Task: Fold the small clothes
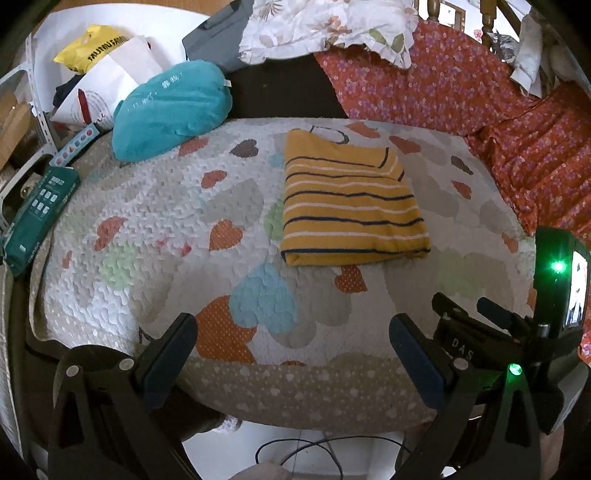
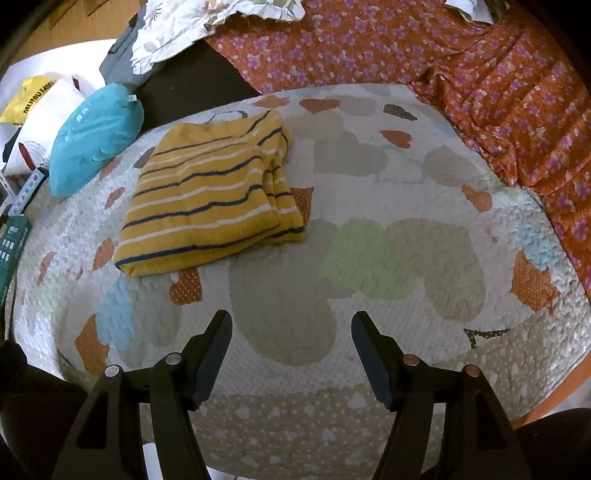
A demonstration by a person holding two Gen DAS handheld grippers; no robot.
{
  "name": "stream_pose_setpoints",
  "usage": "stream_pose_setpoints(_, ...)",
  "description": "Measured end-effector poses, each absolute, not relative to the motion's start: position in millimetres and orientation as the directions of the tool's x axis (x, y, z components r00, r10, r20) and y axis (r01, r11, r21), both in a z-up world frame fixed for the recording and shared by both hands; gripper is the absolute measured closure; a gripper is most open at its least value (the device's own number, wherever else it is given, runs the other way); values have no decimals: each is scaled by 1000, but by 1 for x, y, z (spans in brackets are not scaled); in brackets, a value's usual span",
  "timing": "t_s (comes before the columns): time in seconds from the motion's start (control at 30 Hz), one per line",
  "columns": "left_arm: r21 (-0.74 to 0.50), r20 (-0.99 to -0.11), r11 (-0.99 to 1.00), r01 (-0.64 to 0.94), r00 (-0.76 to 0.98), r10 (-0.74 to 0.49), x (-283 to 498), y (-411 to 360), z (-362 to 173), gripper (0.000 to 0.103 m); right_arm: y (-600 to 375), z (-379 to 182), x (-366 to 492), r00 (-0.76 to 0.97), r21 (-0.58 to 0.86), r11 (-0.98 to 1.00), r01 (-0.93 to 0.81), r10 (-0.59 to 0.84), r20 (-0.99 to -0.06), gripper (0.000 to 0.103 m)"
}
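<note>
Both grippers, left gripper (image 1: 291,354) and right gripper (image 2: 291,354), hang wide and empty over the quilt (image 2: 369,184), whose near edge lies under my fingers. Open room spans 3 o'clock. Striped shirt (image 2: 207,195), at 11 o'clock, looks folded; I judge this piece done.

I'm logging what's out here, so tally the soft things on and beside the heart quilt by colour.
Yellow striped: 1, the folded shirt
Teal: 1, the pillow
Orange flowered: 1, the blanket
White flowered: 1, the cloth
Total: 4
</note>
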State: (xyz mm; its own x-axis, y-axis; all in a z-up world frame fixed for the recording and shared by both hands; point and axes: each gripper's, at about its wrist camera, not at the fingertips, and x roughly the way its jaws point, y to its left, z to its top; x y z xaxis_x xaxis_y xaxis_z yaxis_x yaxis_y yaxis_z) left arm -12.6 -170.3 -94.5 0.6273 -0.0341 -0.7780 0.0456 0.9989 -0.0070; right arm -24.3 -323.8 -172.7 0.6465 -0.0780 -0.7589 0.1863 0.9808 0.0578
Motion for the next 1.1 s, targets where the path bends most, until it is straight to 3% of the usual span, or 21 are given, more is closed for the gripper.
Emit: stream_pose_setpoints(1.1, -127, -891, 991, -30, 442, -101, 7, -143, -147, 0, -302, -184, -22, 622, -54, 991, 120, -117, -774, 29)
